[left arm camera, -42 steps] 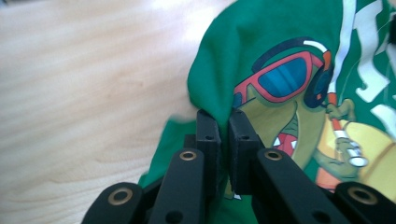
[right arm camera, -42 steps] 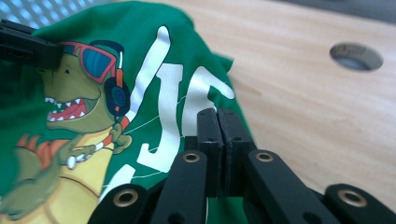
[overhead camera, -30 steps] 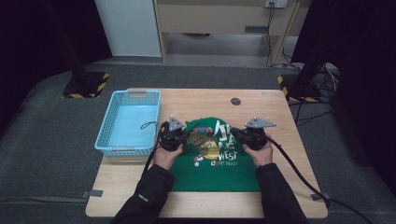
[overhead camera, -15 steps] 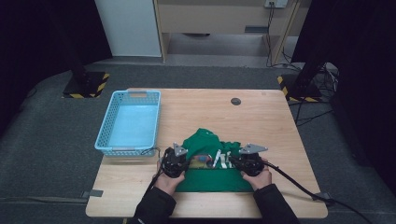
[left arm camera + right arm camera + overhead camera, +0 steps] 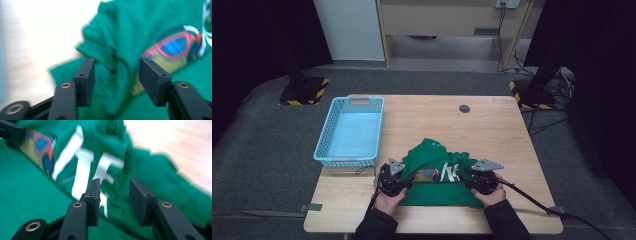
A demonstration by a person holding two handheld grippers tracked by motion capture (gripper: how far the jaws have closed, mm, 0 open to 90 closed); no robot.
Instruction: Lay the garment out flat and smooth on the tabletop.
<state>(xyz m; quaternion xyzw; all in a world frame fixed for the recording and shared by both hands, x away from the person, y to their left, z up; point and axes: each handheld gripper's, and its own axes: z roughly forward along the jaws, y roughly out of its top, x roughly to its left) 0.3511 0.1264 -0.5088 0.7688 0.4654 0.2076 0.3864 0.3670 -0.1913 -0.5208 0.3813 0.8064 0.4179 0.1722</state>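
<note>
Green shirt (image 5: 120, 37), print up close

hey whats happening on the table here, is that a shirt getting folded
Yes, it looks that way. A person with a gripper in each hand is folding a green T-shirt near the front of the wooden table. The far part now lies pulled over the near part. The left gripper and right gripper have just been opening; their jaws stand apart over the cloth, not pinching it. A blue basket sits to the left.

The folded green printed T-shirt (image 5: 437, 172) lies on the pale wooden counter (image 5: 502, 130) at its near edge. The light-blue plastic mesh basket (image 5: 349, 131) stands left of it, farther back.
</note>
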